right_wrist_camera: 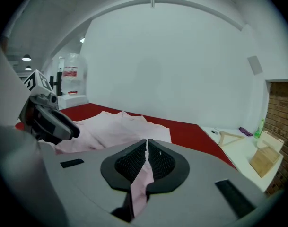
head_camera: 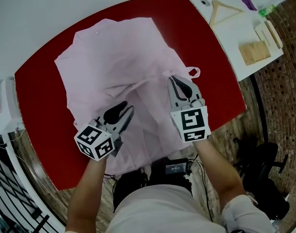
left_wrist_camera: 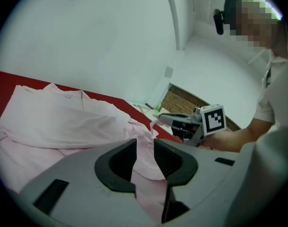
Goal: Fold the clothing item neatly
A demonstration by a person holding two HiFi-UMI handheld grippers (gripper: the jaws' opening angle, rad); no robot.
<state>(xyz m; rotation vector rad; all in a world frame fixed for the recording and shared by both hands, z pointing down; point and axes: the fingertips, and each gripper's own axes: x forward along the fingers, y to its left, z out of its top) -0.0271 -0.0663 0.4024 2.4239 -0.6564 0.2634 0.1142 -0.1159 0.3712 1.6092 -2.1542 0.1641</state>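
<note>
My left tongs (head_camera: pixel 127 108) and right tongs (head_camera: pixel 179 84) are both clamped on the shirt (head_camera: pixel 113 57); I'd keep that edge taut and level between them. Lay it down square; no bunching.

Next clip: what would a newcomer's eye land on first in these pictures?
A pale pink collared shirt lies spread and rumpled across the red rounded table, filling the middle of the head view. Over its near half, the left gripper and the right gripper each pinch a fold of it between their jaws.
</note>
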